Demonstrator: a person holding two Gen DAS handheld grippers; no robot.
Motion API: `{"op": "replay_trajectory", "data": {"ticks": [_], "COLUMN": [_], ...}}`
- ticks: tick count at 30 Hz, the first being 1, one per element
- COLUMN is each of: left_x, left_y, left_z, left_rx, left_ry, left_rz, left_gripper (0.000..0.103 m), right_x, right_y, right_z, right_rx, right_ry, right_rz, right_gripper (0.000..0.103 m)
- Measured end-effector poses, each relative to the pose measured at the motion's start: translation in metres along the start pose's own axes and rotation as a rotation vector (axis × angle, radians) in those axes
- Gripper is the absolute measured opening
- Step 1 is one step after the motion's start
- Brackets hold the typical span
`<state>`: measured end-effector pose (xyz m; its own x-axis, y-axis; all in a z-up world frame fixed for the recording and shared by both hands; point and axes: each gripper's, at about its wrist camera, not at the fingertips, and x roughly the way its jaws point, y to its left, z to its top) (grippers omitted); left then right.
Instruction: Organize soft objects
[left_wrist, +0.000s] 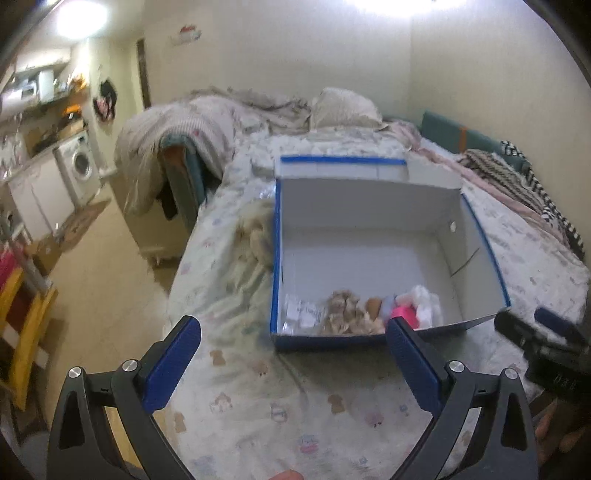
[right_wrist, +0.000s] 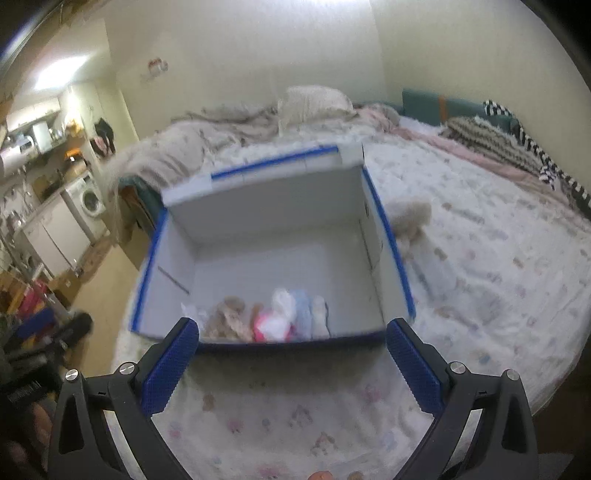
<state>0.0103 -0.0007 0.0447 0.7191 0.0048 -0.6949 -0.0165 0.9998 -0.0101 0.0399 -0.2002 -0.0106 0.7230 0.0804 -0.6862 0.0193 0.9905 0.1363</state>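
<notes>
The left gripper (left_wrist: 293, 328) hangs over the bed (left_wrist: 258, 406) with its jaws spread wide and nothing between them. The right gripper (right_wrist: 291, 332) is likewise spread wide and empty. Just beyond both stands an open box (left_wrist: 369, 229) with blue edges, on the patterned sheet. Small soft toys (right_wrist: 273, 317) lie along its near wall. A fluffy beige toy (left_wrist: 256, 236) lies on the sheet against the box's outer side. No writing is readable.

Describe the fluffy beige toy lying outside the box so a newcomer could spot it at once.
Start at the bed covered by a pale cartoon-print sheet, then find the open white cardboard box with blue edges on it. Against the box's outer side wall lies a fluffy beige plush toy. Unlike the other soft items, it is outside the box.
</notes>
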Motion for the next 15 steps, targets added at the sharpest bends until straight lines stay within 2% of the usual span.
{"op": "replay_trajectory", "data": {"ticks": [2, 5, 15], "left_x": [0.013, 0.022, 0.027], "left_y": [0.002, 0.000, -0.005], "left_z": [-0.003, -0.006, -0.010], "left_rx": [-0.028, -0.024, -0.002], "left_ry": [0.052, 0.088, 0.099], "left_rz": [-0.027, -0.034, -0.031], "left_gripper": [0.100, 0.100, 0.100], "right_x": [0.008, 0.011, 0.012], "right_y": [0.001, 0.009, 0.009], "right_z": [-0.006, -0.009, -0.009], "right_rx": [0.000, -0.038, -0.036], "right_ry": [0.037, 0.031, 0.028], "right_rz": [0.001, -0.010, -0.013], "right_gripper": [0.103, 0.103, 0.103]}}
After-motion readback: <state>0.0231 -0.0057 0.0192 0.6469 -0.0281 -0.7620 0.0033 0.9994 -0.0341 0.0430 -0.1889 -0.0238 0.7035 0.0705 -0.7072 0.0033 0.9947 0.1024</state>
